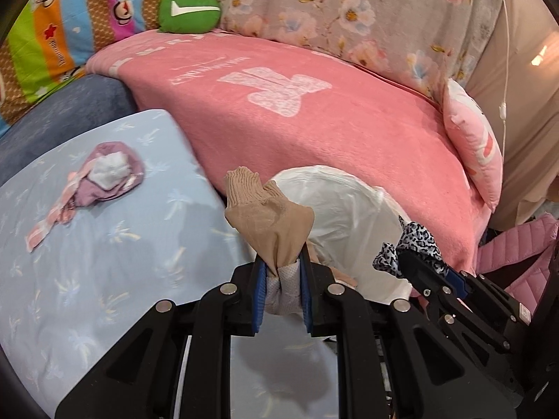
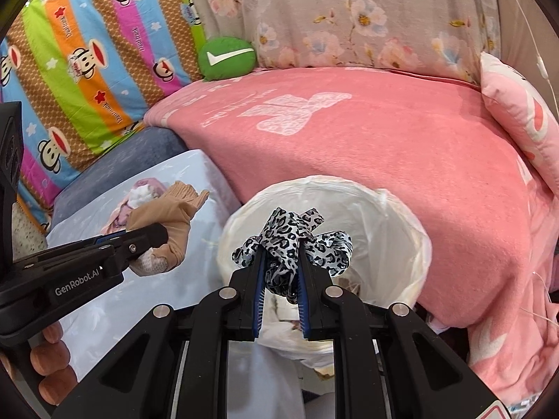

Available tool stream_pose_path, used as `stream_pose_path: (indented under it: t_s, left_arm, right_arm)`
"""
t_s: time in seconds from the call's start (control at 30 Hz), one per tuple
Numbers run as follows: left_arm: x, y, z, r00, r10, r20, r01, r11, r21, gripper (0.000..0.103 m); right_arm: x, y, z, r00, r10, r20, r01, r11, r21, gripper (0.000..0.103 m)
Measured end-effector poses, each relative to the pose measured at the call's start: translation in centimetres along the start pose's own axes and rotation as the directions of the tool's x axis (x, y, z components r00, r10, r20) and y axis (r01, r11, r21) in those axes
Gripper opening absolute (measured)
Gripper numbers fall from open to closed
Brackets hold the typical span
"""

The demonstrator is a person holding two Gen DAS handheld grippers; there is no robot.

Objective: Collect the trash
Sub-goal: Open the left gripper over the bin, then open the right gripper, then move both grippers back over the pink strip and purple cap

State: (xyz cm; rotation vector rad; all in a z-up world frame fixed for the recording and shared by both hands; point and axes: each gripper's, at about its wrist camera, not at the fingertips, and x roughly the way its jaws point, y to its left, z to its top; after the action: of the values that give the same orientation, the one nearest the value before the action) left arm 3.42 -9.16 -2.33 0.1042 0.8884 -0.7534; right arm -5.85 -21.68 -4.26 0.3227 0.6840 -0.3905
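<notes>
Socks and a scrap of cloth were the trash in hand. A beige sock (image 1: 269, 216), bunched with a white one, was pinched between the nearly closed jaws of the left gripper (image 1: 283, 279), just left of the bin (image 1: 349, 202). The right gripper (image 2: 281, 272) clamped a leopard-print cloth (image 2: 290, 241) above the bin's mouth. Both pieces looked light, limp and easily gripped at any fold. Only the right view showed litter inside the bin; only the left view clearly showed a further sock bundle (image 1: 104, 174) lying beyond the jaws, to their left.
</notes>
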Motion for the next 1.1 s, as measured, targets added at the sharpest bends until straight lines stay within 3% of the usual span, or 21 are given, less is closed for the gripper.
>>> stream_pose_path:
  t_s: [0.27, 0.33, 0.4, 0.83, 1.1]
  left_arm:
    - [2.6, -3.1, 1.1, 0.997, -0.072, -0.037, 0.073, 0.997, 0.025, 0.021]
    - [2.9, -3.3, 1.3, 0.997, -0.066, -0.034, 0.066, 0.998, 0.018, 0.042]
    - [2.9, -3.3, 1.5, 0.998, -0.054, -0.013, 0.054, 0.999, 0.007, 0.056]
    - [2.7, -0.9, 0.7, 0.997, 0.083, 0.006, -0.082, 0.996, -0.032, 0.057]
    - [2.2, 0.7, 0.3, 0.992, 0.127, 0.02, -0.126, 0.991, -0.056, 0.057]
  right_arm:
    - [0.6, -2.9, 0.3, 0.999, -0.034, -0.002, 0.034, 0.999, 0.038, 0.015]
    - [0.8, -3.4, 0.3, 0.999, -0.038, -0.004, 0.038, 0.998, 0.047, 0.015]
    - [1.0, -3.9, 0.5, 0.999, -0.041, -0.004, 0.041, 0.997, 0.058, 0.015]
    - [2.5, -3.2, 1.3, 1.0, -0.022, 0.001, 0.021, 0.999, 0.05, 0.02]
    - [2.7, -1.4, 1.9, 1.0, -0.01, 0.016, 0.01, 1.0, 0.022, 0.037]
